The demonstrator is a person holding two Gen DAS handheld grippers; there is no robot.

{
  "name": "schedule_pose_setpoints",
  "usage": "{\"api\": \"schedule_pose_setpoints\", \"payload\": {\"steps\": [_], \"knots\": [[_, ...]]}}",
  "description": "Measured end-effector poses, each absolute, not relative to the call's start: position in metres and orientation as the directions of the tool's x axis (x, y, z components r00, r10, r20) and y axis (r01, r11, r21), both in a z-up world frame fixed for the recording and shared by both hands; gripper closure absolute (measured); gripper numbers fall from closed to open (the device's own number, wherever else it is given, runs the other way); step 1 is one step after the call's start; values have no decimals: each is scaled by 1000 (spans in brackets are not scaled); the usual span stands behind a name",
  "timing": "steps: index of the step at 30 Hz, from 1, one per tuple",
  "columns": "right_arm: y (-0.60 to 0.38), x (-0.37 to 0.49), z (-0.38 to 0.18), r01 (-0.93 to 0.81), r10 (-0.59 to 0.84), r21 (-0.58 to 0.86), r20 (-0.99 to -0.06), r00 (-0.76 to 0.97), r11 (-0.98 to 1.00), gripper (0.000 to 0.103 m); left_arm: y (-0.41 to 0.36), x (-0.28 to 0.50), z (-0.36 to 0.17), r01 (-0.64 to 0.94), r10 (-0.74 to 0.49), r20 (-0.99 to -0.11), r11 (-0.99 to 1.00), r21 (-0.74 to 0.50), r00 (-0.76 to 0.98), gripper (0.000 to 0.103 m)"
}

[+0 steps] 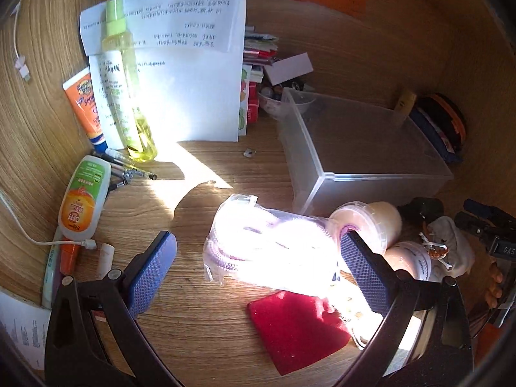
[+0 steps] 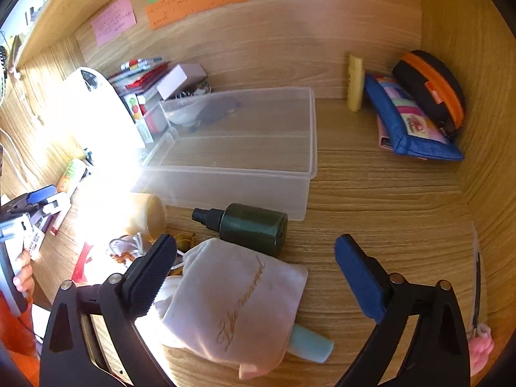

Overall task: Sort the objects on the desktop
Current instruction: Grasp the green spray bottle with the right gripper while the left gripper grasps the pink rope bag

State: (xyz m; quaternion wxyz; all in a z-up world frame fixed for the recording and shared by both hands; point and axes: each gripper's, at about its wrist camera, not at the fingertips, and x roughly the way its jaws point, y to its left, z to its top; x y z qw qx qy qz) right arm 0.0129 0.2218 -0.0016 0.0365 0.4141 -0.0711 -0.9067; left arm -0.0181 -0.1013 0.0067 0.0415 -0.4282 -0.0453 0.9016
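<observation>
Both tools are released: the left hand-held gripper [image 1: 258, 271] hangs spread above a clear bag of white cord [image 1: 267, 251] at lower centre, while the right hand-held gripper [image 2: 254, 274] straddles a cream pouch [image 2: 232, 303]. Behind it, mid-frame, sits the clear plastic box [image 2: 232, 180] on the tabletop [image 2: 387, 200].

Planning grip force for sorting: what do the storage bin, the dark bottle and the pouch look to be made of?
Storage bin: frosted translucent plastic, seemingly rigid; the desk grain shows through it. Dark bottle: dark green, glossy with highlights, plastic or glass, unclear. Pouch: soft, matte off-white fabric, wrinkled, with gold script and a drawstring.
</observation>
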Motion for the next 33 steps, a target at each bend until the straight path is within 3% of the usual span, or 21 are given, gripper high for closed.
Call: {"api": "schedule_pose_setpoints", "payload": {"steps": [5,9,18,23,33], "knots": [[224,-3,-10,9,-134,163,-777,-615,-987,10,-121,-26,-6,-9,106,-807,-992,-124,-581,0],[225,-6,-12,22,-151,172,-789,-596,-985,10,-128,-18,-20,-39,45,-843,-999,-29,-535,0],[225,-24,-19,37,-157,164,-822,-548,-986,10,-103,-25,-40,-204,23,-880,-975,85,-475,0],[225,-32,-22,51,-165,162,-837,-522,-985,10,-70,-35,-35,-318,-15,-851,-924,212,-525,0],[226,-51,-32,68,-201,191,-869,-452,-979,10,-42,-49,-33,-466,73,-876,-866,181,-477,0]]}}
